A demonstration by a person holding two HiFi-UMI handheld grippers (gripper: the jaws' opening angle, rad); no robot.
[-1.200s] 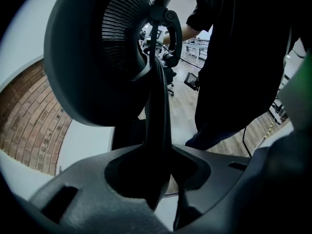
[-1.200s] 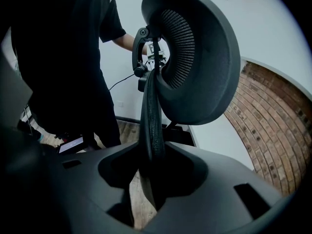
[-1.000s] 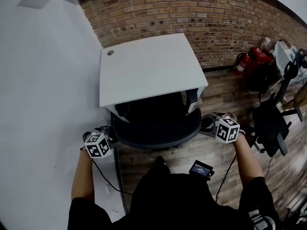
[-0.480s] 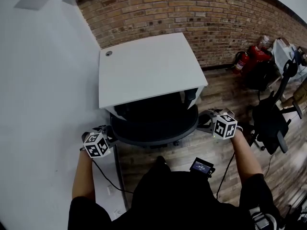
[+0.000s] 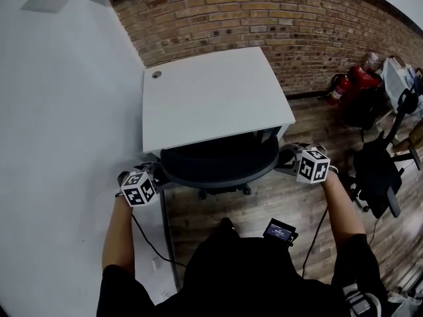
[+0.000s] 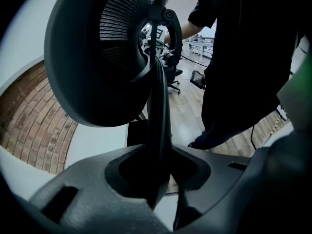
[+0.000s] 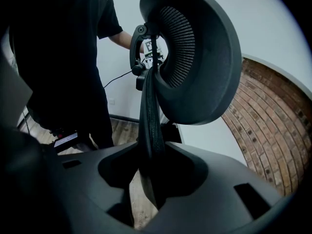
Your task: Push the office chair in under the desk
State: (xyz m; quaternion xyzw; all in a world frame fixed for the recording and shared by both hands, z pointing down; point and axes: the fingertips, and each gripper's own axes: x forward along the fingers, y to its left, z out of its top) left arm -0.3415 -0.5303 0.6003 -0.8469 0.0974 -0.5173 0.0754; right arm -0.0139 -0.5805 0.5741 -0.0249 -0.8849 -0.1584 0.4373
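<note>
Fingers of my left gripper point(image 6: 158, 177) pinch the left rim of the office chair point(image 5: 218, 165) backrest, and those of my right gripper point(image 7: 151, 177) pinch its right rim. The chair's front is tucked beneath the near edge of the desk point(image 5: 211, 98), with the backrest just outside.

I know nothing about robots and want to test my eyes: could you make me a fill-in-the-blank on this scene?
On the office chair, the left gripper and right gripper each clamp the ____.
The desk has a ____ top.
Behind it stands a wall of ____.
Missing words: backrest, white, brick.
</note>
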